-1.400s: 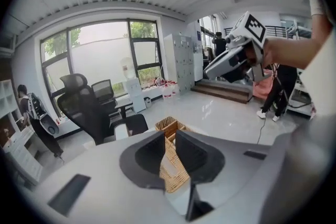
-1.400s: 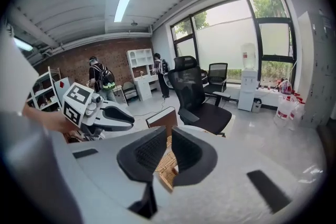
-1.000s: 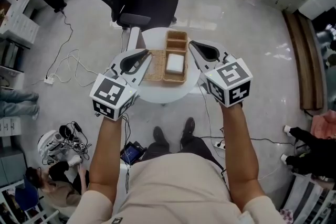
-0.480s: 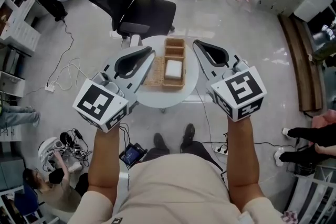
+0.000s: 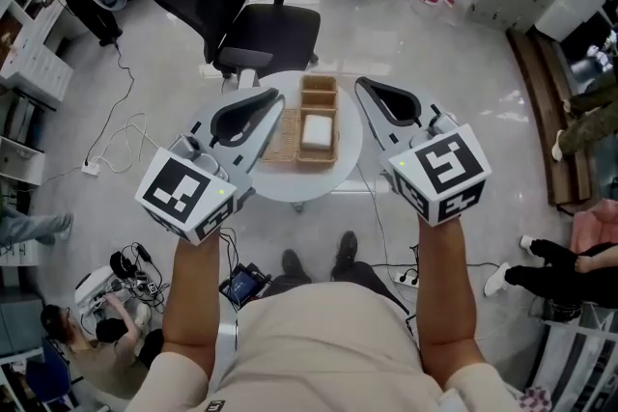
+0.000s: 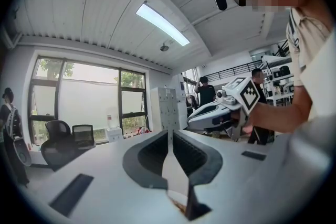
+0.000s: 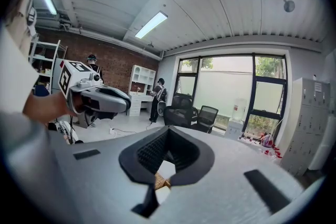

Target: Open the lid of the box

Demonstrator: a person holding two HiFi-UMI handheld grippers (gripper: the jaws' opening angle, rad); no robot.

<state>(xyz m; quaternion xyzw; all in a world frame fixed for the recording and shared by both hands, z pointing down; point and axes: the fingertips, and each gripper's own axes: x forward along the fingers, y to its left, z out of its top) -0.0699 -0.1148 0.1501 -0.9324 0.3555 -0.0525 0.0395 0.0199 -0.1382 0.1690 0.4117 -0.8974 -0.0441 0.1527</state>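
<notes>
While left tongs (image 5: 278,95), right tongs (image 5: 359,83) hover closed: one box (image 5: 320,84), one lid (image 5: 283,136).

On table (image 5: 301,180): box (image 5: 319,100), with lid (image 5: 283,136) flat just beside its left side. In box's near compartment: block (image 5: 318,128). Behind table: chair (image 5: 263,16).

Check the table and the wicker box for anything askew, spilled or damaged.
Nothing stands out. The wicker box sits whole on the round table. Its woven lid lies flat beside its left edge, and a white block sits squarely in the large compartment. No spill or breakage shows.
</notes>
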